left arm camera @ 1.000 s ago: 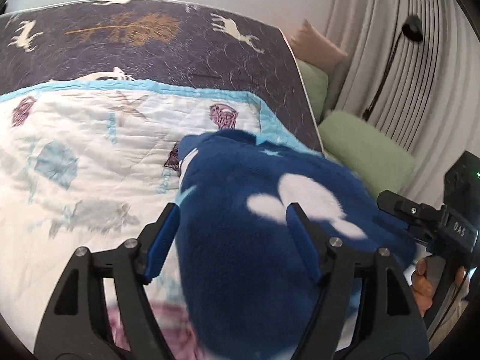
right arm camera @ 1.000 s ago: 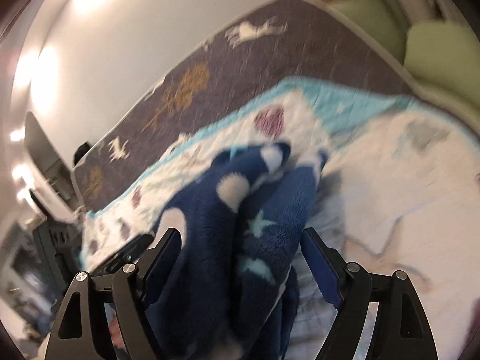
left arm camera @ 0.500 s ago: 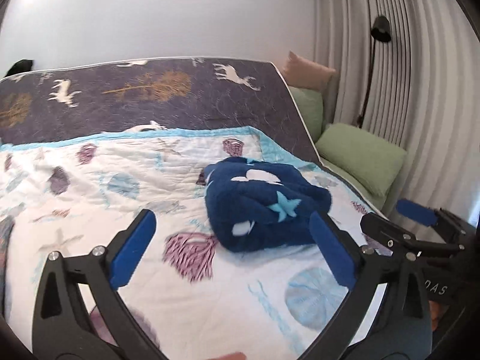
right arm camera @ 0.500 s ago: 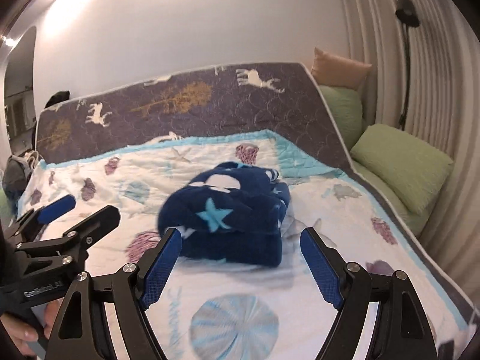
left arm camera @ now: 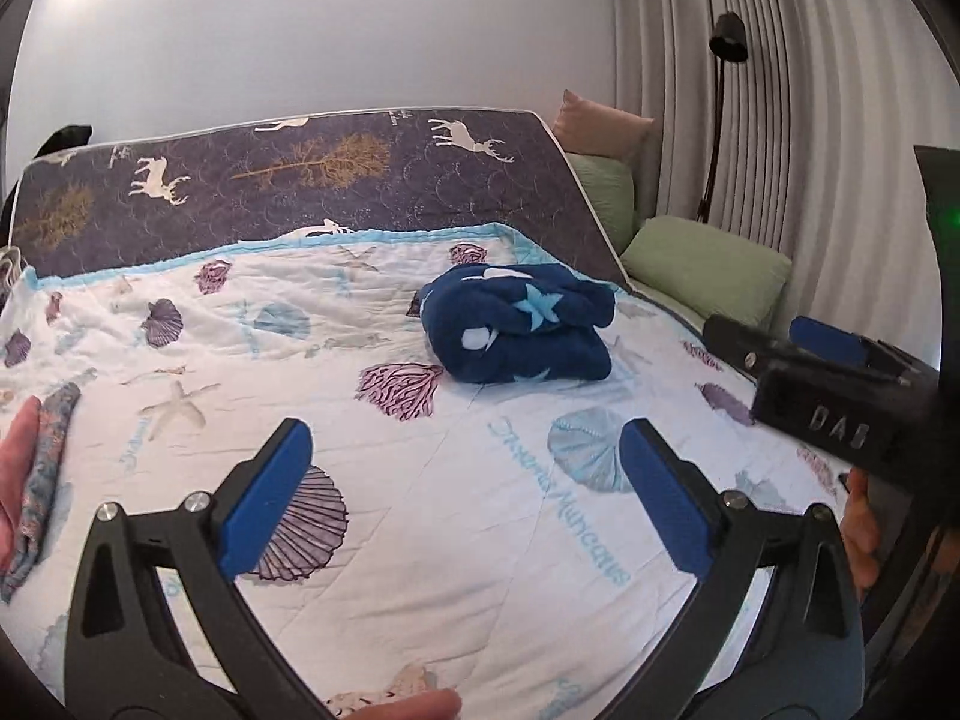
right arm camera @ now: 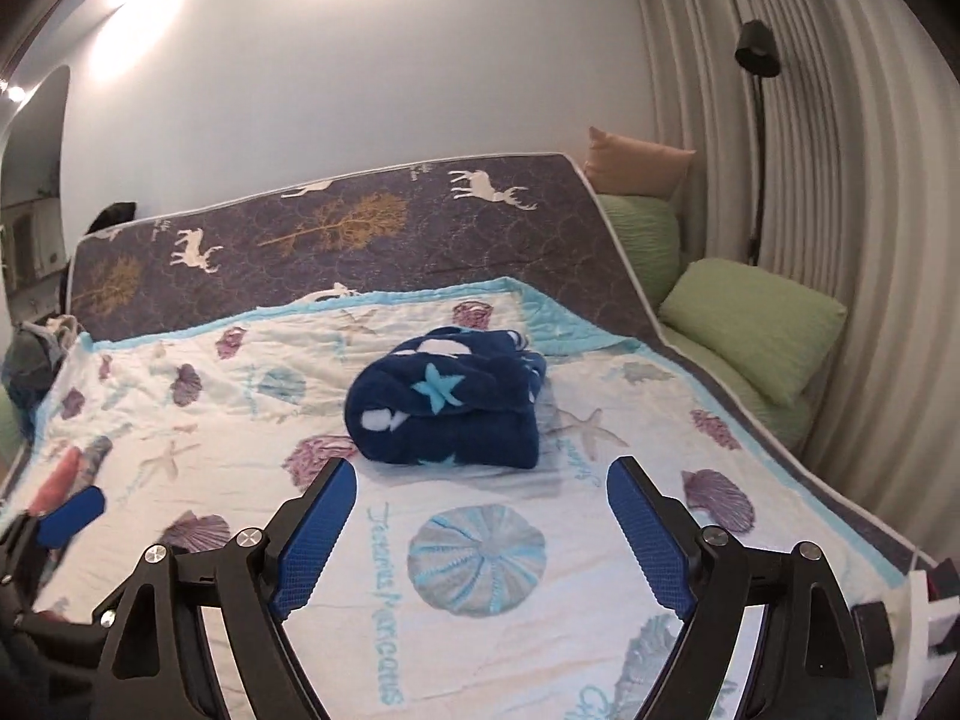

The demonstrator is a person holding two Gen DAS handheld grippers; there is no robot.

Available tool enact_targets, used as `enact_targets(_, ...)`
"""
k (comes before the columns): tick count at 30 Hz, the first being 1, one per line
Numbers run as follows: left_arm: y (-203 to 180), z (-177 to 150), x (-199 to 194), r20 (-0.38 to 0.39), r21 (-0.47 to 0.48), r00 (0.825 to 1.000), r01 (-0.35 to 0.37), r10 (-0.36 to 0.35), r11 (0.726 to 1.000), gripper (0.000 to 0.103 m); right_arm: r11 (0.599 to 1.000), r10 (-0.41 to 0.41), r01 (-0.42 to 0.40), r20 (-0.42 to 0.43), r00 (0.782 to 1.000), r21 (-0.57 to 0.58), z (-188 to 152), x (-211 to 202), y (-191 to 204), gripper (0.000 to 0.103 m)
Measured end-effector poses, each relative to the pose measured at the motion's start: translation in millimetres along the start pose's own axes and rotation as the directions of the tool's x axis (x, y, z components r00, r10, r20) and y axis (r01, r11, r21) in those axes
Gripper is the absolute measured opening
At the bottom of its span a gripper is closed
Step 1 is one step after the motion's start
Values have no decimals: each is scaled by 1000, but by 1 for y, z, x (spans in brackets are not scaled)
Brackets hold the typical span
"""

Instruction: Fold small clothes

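Note:
A dark blue fleece garment [left arm camera: 519, 330] with white spots and light blue stars lies folded in a bundle on the seashell quilt [left arm camera: 420, 480], toward the far right of the bed; it also shows in the right wrist view [right arm camera: 447, 405]. My left gripper [left arm camera: 465, 495] is open and empty, held well back from the bundle. My right gripper [right arm camera: 480, 531] is open and empty, also back from it; it shows at the right of the left wrist view [left arm camera: 822, 354].
A pink and patterned cloth [left arm camera: 36, 468] lies at the quilt's left edge. A dark mattress with deer print [left arm camera: 300, 180] leans behind the bed. Green pillows [left arm camera: 708, 270] and a floor lamp [left arm camera: 726, 48] stand at the right by the curtain.
Both grippers let go of the blue garment and pulled back from it. The garment now lies folded on the quilt, farther away in both views.

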State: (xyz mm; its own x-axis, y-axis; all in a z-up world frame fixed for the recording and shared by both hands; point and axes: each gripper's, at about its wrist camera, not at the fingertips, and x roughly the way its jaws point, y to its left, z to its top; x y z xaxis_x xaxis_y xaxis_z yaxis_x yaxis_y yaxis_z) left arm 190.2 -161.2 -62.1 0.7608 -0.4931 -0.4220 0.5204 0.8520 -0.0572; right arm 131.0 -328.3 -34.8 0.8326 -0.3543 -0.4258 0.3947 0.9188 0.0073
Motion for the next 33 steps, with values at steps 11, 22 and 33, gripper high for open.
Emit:
enact_targets(11,4,-12,-12,-8,17,1000,-26,26,1000,102,1000,2,-2,-62,998,-3,-27,-7,6,88)
enact_targets(22,-15,-9,-105,-45,13,999,-12,13,1000,102,1000,28,-27,-58,998,13,-35,-104,4,88)
enact_targets(33,-28,-11,-183,-12,23,996,-86,86,996,102,996,86,-85,-36,996,7,-34,-189,3,89)
